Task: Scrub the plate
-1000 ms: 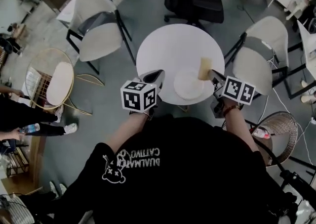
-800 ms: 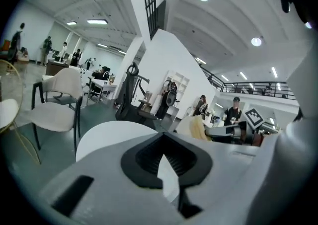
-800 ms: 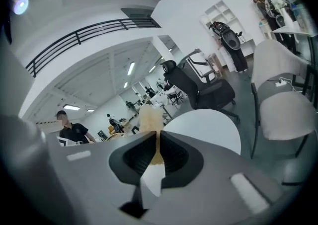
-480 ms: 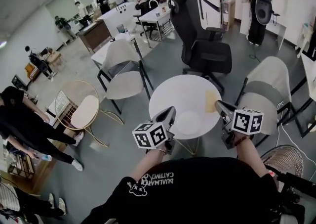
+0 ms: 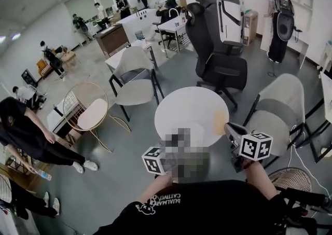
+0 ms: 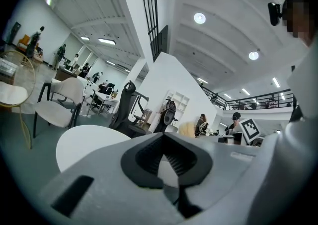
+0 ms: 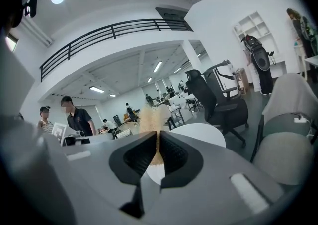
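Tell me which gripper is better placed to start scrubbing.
Right. The right gripper holds the tan sponge between its jaws and faces the white table. The left gripper is shut and empty.

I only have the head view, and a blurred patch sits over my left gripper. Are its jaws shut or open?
Observer: Shut. The left gripper view shows the left gripper with jaws together, nothing between them.
Operator: Does the right one have the sponge?
Observer: Yes. In the right gripper view the right gripper is shut on the tan sponge, which sticks up past its jaws.
Operator: Where does the left one point?
Observer: Out across the round white table.
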